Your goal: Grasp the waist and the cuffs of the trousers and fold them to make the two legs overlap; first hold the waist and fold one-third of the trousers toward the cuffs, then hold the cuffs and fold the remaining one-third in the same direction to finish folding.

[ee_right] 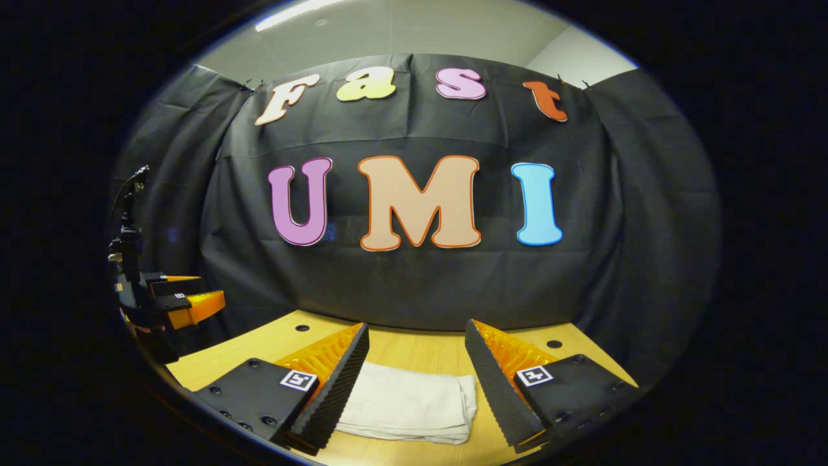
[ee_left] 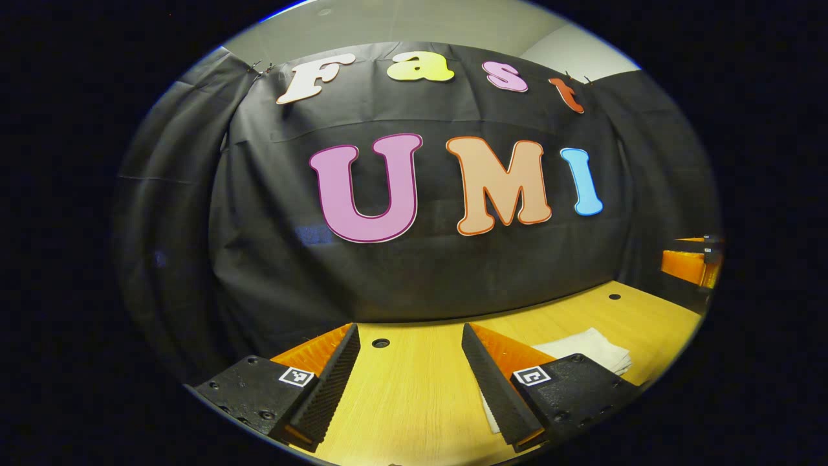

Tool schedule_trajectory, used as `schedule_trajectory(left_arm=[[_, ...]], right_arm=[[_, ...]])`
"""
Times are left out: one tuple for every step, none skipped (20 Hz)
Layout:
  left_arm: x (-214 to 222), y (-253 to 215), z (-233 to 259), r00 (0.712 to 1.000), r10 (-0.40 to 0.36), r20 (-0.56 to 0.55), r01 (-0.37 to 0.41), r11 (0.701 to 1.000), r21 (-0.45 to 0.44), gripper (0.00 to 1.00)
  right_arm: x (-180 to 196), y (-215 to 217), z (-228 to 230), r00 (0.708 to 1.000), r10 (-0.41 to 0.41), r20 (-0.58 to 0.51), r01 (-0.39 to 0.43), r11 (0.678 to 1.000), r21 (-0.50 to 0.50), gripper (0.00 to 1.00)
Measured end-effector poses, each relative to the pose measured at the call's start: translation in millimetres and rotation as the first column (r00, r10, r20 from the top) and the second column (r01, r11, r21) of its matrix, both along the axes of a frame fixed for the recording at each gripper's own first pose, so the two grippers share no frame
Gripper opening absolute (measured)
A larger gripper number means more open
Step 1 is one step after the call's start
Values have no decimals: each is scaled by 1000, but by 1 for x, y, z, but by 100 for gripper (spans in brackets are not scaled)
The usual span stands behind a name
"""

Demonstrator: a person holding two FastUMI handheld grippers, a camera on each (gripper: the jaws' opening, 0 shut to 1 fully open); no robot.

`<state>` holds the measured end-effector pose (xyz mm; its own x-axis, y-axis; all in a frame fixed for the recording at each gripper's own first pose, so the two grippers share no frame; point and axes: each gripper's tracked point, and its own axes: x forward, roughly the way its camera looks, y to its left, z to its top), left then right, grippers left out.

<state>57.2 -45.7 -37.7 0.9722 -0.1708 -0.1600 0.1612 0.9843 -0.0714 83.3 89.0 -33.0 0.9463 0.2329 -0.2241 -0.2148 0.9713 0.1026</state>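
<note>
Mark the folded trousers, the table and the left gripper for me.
trousers (ee_right: 407,401): right gripper view, middle of the folded stack's top layer.
table (ee_left: 414,388): left gripper view, bare wood between its own fingers.
left gripper (ee_left: 411,369): left gripper view, midway between its open fingertips.

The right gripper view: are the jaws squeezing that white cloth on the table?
No, the right gripper has its jaws wide apart, and the folded white trousers lie loose on the table between them, gripped by neither.

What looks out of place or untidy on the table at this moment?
Nothing stands out. The trousers lie folded in a compact stack on the table, with layers fairly even. Both the left gripper and the right gripper are open, holding nothing.
</note>
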Motion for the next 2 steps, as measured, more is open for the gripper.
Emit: schedule_trajectory(left_arm=[[0,-3,2,1000,7,-1,-7,1000,-8,95],[-1,-4,1,1000,24,-16,-24,1000,-15,95]], right_arm=[[0,1,-2,1000,12,2,-12,1000,3,94],[-1,3,-3,1000,28,-4,-28,1000,10,96]])
